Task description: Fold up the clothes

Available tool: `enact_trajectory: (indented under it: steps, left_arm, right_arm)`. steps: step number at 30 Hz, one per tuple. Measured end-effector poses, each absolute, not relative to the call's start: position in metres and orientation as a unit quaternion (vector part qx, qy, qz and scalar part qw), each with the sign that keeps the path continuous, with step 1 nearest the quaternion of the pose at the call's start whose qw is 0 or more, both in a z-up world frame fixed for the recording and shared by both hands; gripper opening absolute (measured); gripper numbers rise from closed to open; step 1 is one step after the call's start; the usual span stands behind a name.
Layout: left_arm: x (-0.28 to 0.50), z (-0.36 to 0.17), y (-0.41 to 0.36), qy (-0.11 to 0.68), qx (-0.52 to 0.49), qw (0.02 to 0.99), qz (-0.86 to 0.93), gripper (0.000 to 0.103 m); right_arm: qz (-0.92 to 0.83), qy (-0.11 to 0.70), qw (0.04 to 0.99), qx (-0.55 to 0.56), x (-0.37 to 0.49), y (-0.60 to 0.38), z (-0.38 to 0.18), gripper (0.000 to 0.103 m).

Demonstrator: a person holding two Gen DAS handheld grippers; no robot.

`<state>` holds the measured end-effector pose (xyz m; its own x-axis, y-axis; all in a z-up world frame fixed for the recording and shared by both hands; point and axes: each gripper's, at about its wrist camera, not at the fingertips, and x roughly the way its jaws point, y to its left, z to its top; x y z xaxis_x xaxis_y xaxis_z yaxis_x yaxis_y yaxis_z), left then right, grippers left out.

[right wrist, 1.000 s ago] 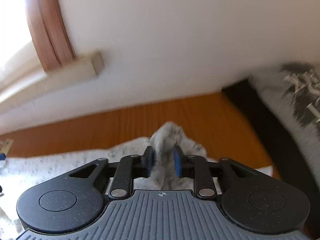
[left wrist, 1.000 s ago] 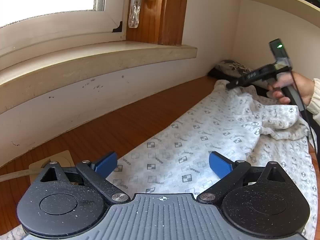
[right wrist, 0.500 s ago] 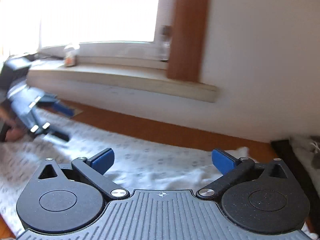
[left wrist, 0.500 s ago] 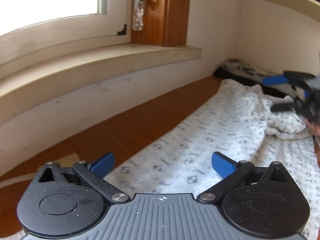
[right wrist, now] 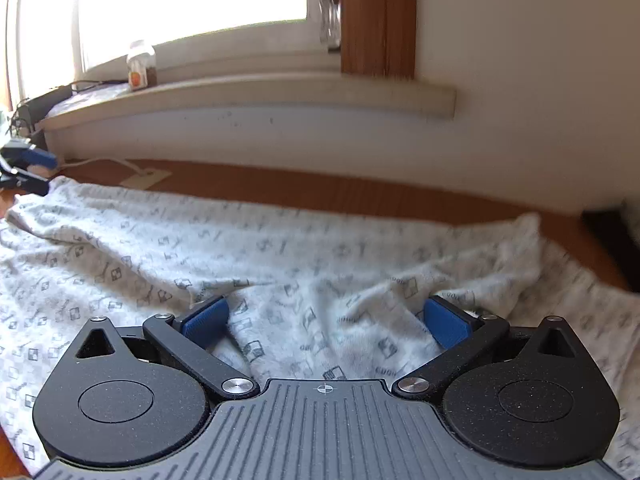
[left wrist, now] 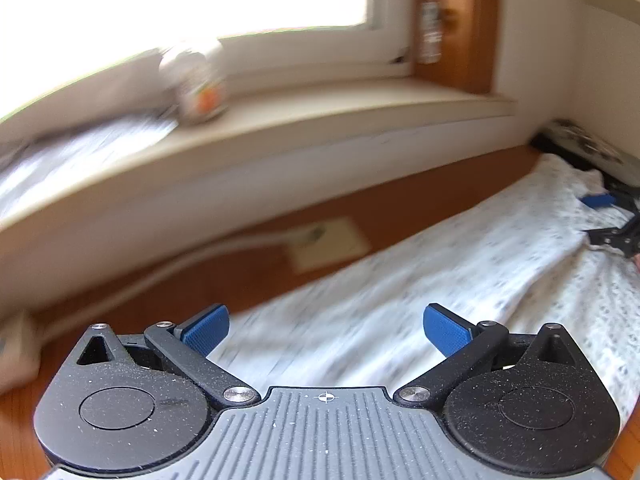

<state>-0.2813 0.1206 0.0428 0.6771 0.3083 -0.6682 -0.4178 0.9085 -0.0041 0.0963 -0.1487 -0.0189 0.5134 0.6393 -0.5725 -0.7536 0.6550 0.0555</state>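
Observation:
A white garment with a small grey square print lies spread lengthwise on the wooden table, with a folded ridge across its middle. My right gripper hovers low over the garment's rumpled right part, jaws wide open, cloth beneath them but not pinched. My left gripper stands open over the garment at its left end, nothing between its blue pads. In the left wrist view the right gripper shows at the far right edge. The left gripper shows at the far left in the right wrist view.
A stone window sill runs along the wall behind the table, with a small jar on it. A beige socket plate with a white cable lies on the bare wood strip behind the garment. Dark folded clothes lie at the right corner.
My right gripper let go of the pinched cloth, opened wide and swung left and down over the garment. My left gripper pulled back toward the garment's left end, bringing the jar into view.

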Motion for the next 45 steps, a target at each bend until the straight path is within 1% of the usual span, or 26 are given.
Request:
enact_trajectory:
  steps: [2, 5, 7, 9, 11, 13, 15, 17, 23, 24, 25, 26, 27, 28, 36, 44, 45]
  left_arm:
    - [-0.295, 0.042, 0.121, 0.341, -0.085, 0.915, 0.2, 0.103]
    - [-0.305, 0.045, 0.116, 0.321, -0.092, 0.924, 0.188, 0.103]
    - [-0.302, 0.048, 0.11, 0.311, -0.096, 0.93, 0.173, 0.099]
    - [-0.291, 0.049, 0.098, 0.31, -0.087, 0.934, 0.154, 0.098]
    - [-0.276, 0.049, 0.083, 0.311, -0.071, 0.939, 0.133, 0.094]
    - [-0.258, 0.049, 0.066, 0.313, -0.057, 0.941, 0.112, 0.083]
    - [-0.235, 0.045, 0.047, 0.319, -0.046, 0.943, 0.086, 0.077]
    - [-0.212, 0.041, 0.027, 0.323, -0.032, 0.944, 0.06, 0.074]
    - [-0.148, 0.035, -0.042, 0.323, 0.02, 0.946, -0.015, 0.061]
    - [-0.138, 0.034, -0.053, 0.323, 0.03, 0.946, -0.027, 0.053]
    - [-0.129, 0.033, -0.064, 0.323, 0.039, 0.945, -0.035, 0.047]
    - [-0.121, 0.032, -0.075, 0.324, 0.047, 0.944, -0.042, 0.043]
    - [-0.113, 0.03, -0.086, 0.324, 0.055, 0.943, -0.05, 0.034]
    - [-0.105, 0.029, -0.095, 0.325, 0.059, 0.942, -0.059, 0.032]
    - [-0.064, 0.019, -0.162, 0.33, 0.062, 0.932, -0.136, 0.031]
    - [-0.055, 0.0, -0.208, 0.343, -0.018, 0.919, -0.194, 0.032]
    - [-0.055, -0.001, -0.211, 0.343, -0.026, 0.918, -0.198, 0.035]
  right_arm:
    - [0.405, 0.293, 0.862, -0.086, 0.1, -0.151, -0.019, 0.103]
    - [0.401, 0.289, 0.865, -0.092, 0.098, -0.149, -0.019, 0.103]
    - [0.398, 0.285, 0.867, -0.095, 0.096, -0.149, -0.017, 0.103]
    - [0.39, 0.268, 0.876, -0.093, 0.092, -0.153, -0.014, 0.103]
    - [0.373, 0.231, 0.894, -0.094, 0.08, -0.163, -0.007, 0.103]
    - [0.363, 0.202, 0.904, -0.101, 0.064, -0.174, 0.002, 0.103]
    - [0.36, 0.187, 0.908, -0.104, 0.048, -0.187, 0.011, 0.103]
    - [0.348, 0.183, 0.914, -0.103, 0.034, -0.204, 0.019, 0.103]
    - [0.302, 0.195, 0.929, -0.085, 0.009, -0.27, 0.021, 0.103]
    - [0.296, 0.199, 0.931, -0.082, 0.007, -0.281, 0.017, 0.103]
    - [0.289, 0.203, 0.932, -0.079, 0.005, -0.29, 0.014, 0.103]
    - [0.283, 0.207, 0.934, -0.076, 0.003, -0.298, 0.011, 0.103]
    - [0.276, 0.211, 0.935, -0.073, 0.002, -0.306, 0.008, 0.102]
    - [0.271, 0.212, 0.936, -0.069, 0.0, -0.314, 0.005, 0.102]
    - [0.246, 0.204, 0.946, -0.048, -0.023, -0.351, -0.01, 0.101]
    - [0.219, 0.202, 0.955, -0.008, -0.029, -0.378, -0.024, 0.102]
    - [0.219, 0.202, 0.955, -0.007, -0.029, -0.378, -0.026, 0.102]
